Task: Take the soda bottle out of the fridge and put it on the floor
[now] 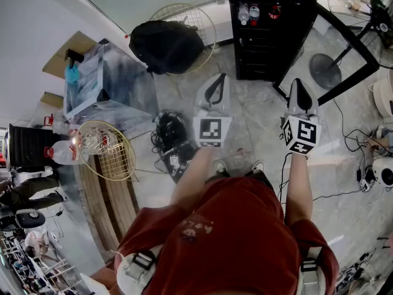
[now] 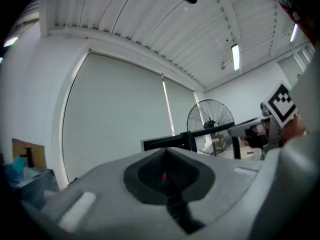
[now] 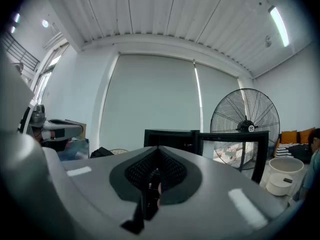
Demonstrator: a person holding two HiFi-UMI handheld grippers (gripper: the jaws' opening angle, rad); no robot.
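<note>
Soda bottle (image 1: 274, 10) sits in the open fridge (image 1: 264, 48) at one o'clock, not yet taken. Left gripper (image 1: 218, 78) and right gripper (image 1: 298, 82) hover well short, jaws pressed together, empty.

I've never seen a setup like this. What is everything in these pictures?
fridge: one, black, top centre, door open
bottles: at least three, mixed colours, fridge's top shelf
bag: one, black, floor left of fridge
wire fan guards: two, pale, behind bag and far left
box: one, clear, left of bag
cables: one tangle, black, floor ahead of feet
standing fan: one, black, right of fridge
shirt: one, red, on the person
left gripper: one, white, shut and empty
right gripper: one, white, shut and empty
</note>
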